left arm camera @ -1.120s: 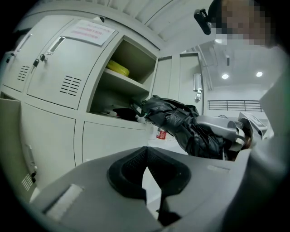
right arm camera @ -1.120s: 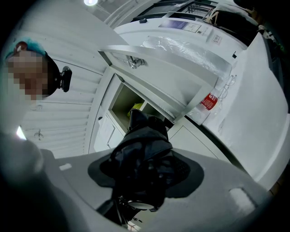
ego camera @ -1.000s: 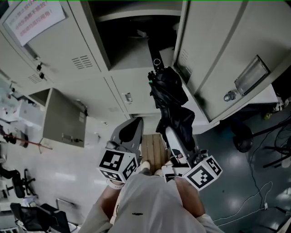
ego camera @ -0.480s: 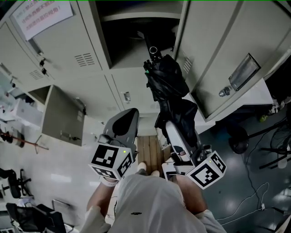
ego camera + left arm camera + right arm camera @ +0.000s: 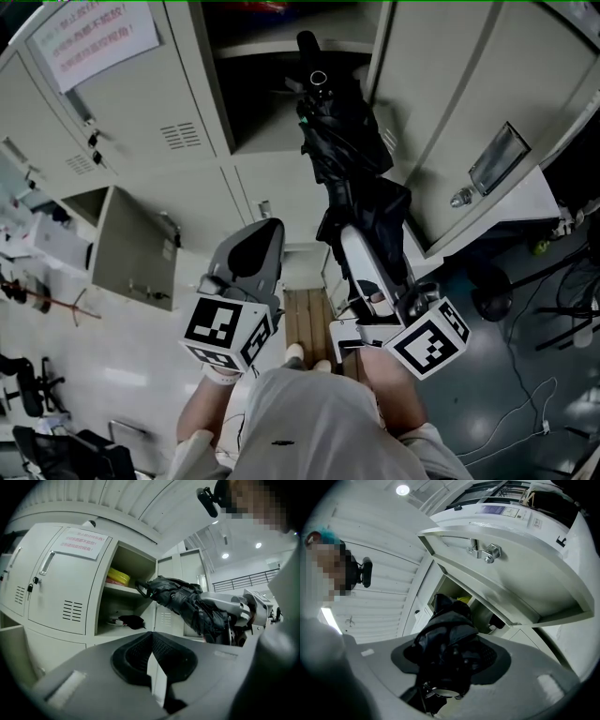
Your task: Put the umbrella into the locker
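Right, closest in, the left claw (image 5: 265,228) is clenched on nothing, its jaws pressed together and pointing at the bank of lockers. Beside it, the right claw (image 5: 354,246) is grasping the umbrella (image 5: 342,141), a folded black one with its loose fabric bunched between the pads. The umbrella sticks out ahead of that claw, up in the air. Its far end, the one with a small ring, sits right at the mouth of the open locker (image 5: 272,117), about level with the inner shelf (image 5: 124,589). The locker door (image 5: 469,103) hangs wide open on the right. Deeper in, a yellow item (image 5: 118,577) lies on the shelf near its front edge, and a small dark object (image 5: 130,620) rests on the compartment floor below. A printed notice (image 5: 86,36) is stuck on the closed door to the left.
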The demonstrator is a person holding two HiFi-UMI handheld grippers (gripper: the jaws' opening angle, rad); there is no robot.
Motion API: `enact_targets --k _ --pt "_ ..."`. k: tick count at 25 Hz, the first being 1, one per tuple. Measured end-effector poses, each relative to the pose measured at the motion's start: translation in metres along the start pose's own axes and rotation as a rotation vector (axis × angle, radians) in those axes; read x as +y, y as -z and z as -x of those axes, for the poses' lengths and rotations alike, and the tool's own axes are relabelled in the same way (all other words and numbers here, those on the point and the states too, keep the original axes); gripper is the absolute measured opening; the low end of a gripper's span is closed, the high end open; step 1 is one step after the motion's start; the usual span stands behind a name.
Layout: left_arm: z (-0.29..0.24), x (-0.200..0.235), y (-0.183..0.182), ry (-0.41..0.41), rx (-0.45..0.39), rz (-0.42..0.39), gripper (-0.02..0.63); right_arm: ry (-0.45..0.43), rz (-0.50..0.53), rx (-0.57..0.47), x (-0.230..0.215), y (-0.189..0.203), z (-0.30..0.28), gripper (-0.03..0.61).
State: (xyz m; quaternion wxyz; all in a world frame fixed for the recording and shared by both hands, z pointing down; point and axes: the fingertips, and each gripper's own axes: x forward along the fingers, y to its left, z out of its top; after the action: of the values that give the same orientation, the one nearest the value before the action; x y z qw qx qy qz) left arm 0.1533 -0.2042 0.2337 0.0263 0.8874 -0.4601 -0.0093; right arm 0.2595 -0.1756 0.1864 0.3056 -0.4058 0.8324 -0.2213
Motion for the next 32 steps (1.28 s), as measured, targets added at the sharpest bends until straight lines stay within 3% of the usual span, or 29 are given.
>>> enact_targets --k 14,32 --pt "-0.006 0.015 -0.041 0.001 -0.058 -0.063 0.017 0.021 0.024 -0.102 0.000 -0.028 -0.062 0.250" --pt "-0.031 0.034 -0.059 0.016 -0.088 -0.036 0.017 0.167 0.235 -0.152 -0.017 -0.074 -0.148 0.251"
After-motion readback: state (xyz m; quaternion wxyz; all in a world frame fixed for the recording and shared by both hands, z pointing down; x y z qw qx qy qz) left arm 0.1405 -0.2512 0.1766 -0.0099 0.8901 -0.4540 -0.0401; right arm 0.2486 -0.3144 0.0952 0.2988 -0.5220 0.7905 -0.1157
